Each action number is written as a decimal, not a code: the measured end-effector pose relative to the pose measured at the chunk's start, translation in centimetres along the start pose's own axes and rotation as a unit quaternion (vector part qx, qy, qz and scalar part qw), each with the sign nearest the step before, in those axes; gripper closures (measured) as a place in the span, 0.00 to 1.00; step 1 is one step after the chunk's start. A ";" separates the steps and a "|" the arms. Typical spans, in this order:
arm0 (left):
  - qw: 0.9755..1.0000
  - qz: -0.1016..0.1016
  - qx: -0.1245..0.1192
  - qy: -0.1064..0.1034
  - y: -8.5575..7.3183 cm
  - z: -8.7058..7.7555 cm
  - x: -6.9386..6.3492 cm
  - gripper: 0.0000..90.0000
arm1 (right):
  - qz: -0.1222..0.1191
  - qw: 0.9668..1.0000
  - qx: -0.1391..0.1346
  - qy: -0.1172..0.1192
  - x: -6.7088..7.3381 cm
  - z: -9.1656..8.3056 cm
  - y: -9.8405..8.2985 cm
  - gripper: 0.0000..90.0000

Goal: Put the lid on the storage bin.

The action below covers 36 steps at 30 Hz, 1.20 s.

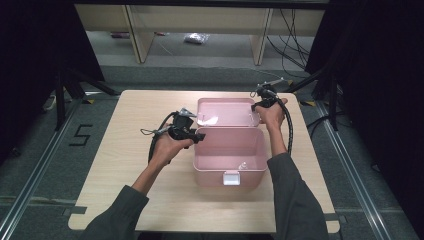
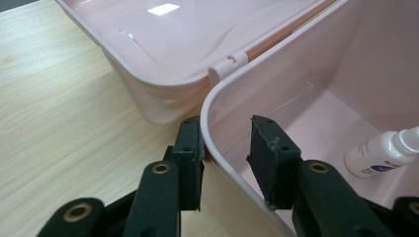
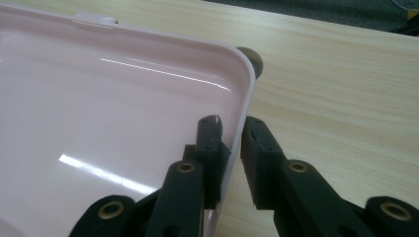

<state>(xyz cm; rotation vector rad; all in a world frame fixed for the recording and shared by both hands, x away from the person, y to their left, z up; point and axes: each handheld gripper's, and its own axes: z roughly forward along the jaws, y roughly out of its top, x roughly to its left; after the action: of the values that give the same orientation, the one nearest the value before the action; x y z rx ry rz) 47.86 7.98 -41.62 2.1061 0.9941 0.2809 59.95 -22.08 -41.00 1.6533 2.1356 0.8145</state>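
Nearest the person, on the wooden tabletop (image 1: 125, 165), sits a pink plastic box (image 1: 229, 160) with its latch side facing them and its lid (image 1: 227, 112) swung fully open, lying flat behind it on the far side of the hinge (image 2: 228, 62).

Left tongs (image 1: 196, 136) straddle the box's left wall near its rear corner. One jaw presses against the outside of that wall; the other stands inside the box with a small gap to the wall, so the tongs are narrowed around the rim but not fully clamped. Inside, on the box floor, lies a small white bottle (image 2: 380, 150) on its side.

Farther away, the right tongs (image 1: 258, 106) sit at the right edge of the open lid. One jaw is inside the lid and one outside on the tabletop side, drawn in close so that they appear to pinch the lid's thin rim (image 3: 247, 89).

The lid's long axis runs left to right, parallel to the hinge. It lies beyond the box, so closing it would likely mean swinging the right edge up and toward the person while the left tongs steady the box.
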 end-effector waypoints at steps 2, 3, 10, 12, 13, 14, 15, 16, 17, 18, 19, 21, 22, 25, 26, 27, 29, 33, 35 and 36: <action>1.000 0.004 0.004 0.003 -0.1 0.2 0.0 0.74 | -0.002 1.000 -0.004 -0.005 0.1 -0.1 0.0 0.89; 1.000 0.004 0.005 0.001 -0.1 0.3 0.0 0.75 | 0.027 1.000 0.000 -0.006 0.7 -0.1 0.0 0.89; 1.000 0.001 -0.001 0.002 -0.2 0.5 0.1 0.77 | -0.015 1.000 -0.018 -0.006 0.3 -0.5 0.1 0.90; 1.000 0.001 -0.003 0.004 -0.2 0.5 0.1 0.78 | -0.023 0.999 -0.026 -0.011 0.3 -0.5 0.2 0.90; 1.000 0.000 -0.005 0.005 -0.2 0.6 0.1 0.78 | -0.022 0.999 -0.025 -0.011 0.3 -0.6 0.2 0.90; 1.000 0.000 -0.005 0.006 -0.1 0.6 0.1 0.79 | -0.012 1.000 -0.025 -0.010 0.5 -0.6 0.1 0.90; 1.000 0.000 -0.007 0.007 -0.1 0.6 0.1 0.79 | 0.000 1.000 -0.026 -0.007 0.7 -0.8 0.2 0.90; 1.000 0.000 -0.007 0.008 -0.1 0.6 0.1 0.79 | -0.031 0.999 -0.034 -0.009 0.2 -0.7 0.2 0.90; 1.000 0.000 -0.007 0.008 -0.1 0.7 0.1 0.80 | -0.021 0.999 -0.034 -0.010 0.4 -0.9 0.3 0.90; 1.000 -0.001 -0.008 0.008 -0.1 0.7 0.1 0.80 | -0.029 0.999 -0.036 -0.011 0.4 -1.0 0.3 0.90; 1.000 -0.001 -0.008 0.008 -0.1 0.7 0.1 0.80 | -0.022 0.999 -0.038 -0.011 0.5 -1.1 0.2 0.91; 1.000 0.001 -0.009 0.009 0.0 0.7 0.1 0.81 | -0.021 0.999 -0.043 -0.004 0.5 -1.5 0.4 0.91; 1.000 -0.003 -0.004 0.005 0.0 0.7 0.1 0.81 | -0.032 0.998 -0.046 -0.011 0.4 -1.6 0.4 0.91; 1.000 0.001 -0.007 0.010 0.1 0.8 0.1 0.82 | -0.032 0.998 -0.055 -0.008 0.4 -2.0 0.5 0.91; 1.000 0.001 -0.006 0.007 0.1 0.8 0.1 0.82 | -0.025 0.998 -0.053 -0.012 0.6 -2.3 0.5 0.91; 1.000 0.000 -0.008 0.010 0.1 0.9 0.1 0.82 | -0.039 0.997 -0.058 -0.013 0.4 -2.4 0.5 0.91; 1.000 0.001 -0.007 0.008 0.2 0.9 0.2 0.83 | -0.034 0.997 -0.064 -0.010 0.4 -2.7 0.5 0.91; 1.000 0.002 -0.008 0.011 0.2 1.0 0.1 0.84 | -0.031 0.997 -0.075 -0.012 0.5 -3.5 0.4 0.91; 1.000 0.002 -0.008 0.010 0.3 1.0 0.1 0.84 | -0.031 0.997 -0.077 -0.009 0.5 -3.8 0.4 0.92; 1.000 0.002 -0.008 0.010 0.3 1.0 0.1 0.85 | -0.035 0.996 -0.079 -0.012 0.4 -4.0 0.4 0.92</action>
<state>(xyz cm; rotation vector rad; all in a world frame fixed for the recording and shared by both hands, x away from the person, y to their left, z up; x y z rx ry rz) 48.56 7.36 -42.13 2.0947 0.9957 0.3125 57.90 -22.55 -37.55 1.4918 2.0439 0.9136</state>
